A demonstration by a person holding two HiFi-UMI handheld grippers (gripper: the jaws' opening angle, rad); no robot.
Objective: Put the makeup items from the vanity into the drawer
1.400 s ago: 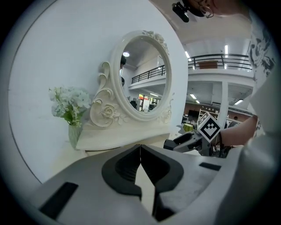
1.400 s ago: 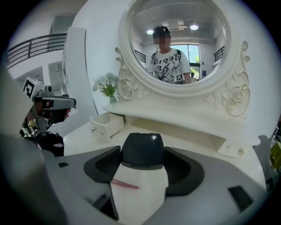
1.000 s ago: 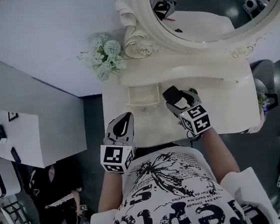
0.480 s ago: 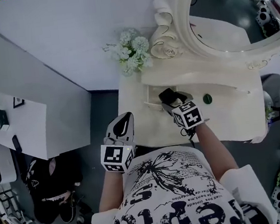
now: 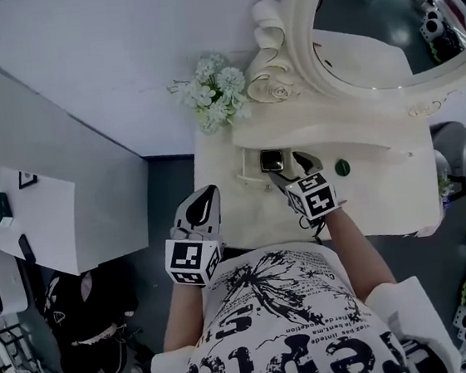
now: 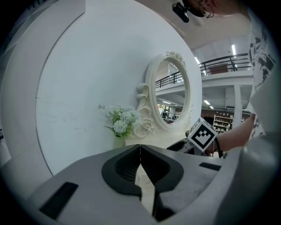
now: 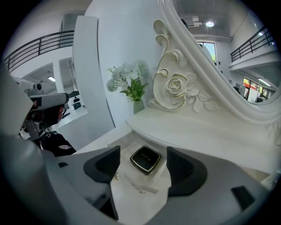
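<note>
Head view: person stands at a white vanity (image 5: 236,214), a gripper in each hand. Right gripper (image 5: 291,169) reaches over the tabletop toward the open drawer (image 5: 250,169) under the raised shelf. Black square compact (image 5: 272,160) lies flat inside the drawer, just ahead of the right gripper's tips. Small dark round item (image 5: 343,166) sits on the tabletop to the right of the right gripper, apart from it. Left gripper (image 5: 204,200) hangs at the vanity's front-left edge, close to the person's body, well apart from the drawer. White flower bunch (image 5: 210,92) stands at the back left corner beside the oval mirror (image 5: 381,14) with its carved rose frame.

Right gripper view: jaws spread wide, released, nothing grasped. The compact shows in the gap between the two black pads (image 7: 105,165) but past them, lying on the drawer's white floor, not touched by either pad. A small gold knob on the drawer front shows near the left pad.

Left gripper view: jaws clenched, pads meeting along a thin seam, nothing between them. It points at the flowers and the mirror; the right gripper's marker cube shows at right
</note>
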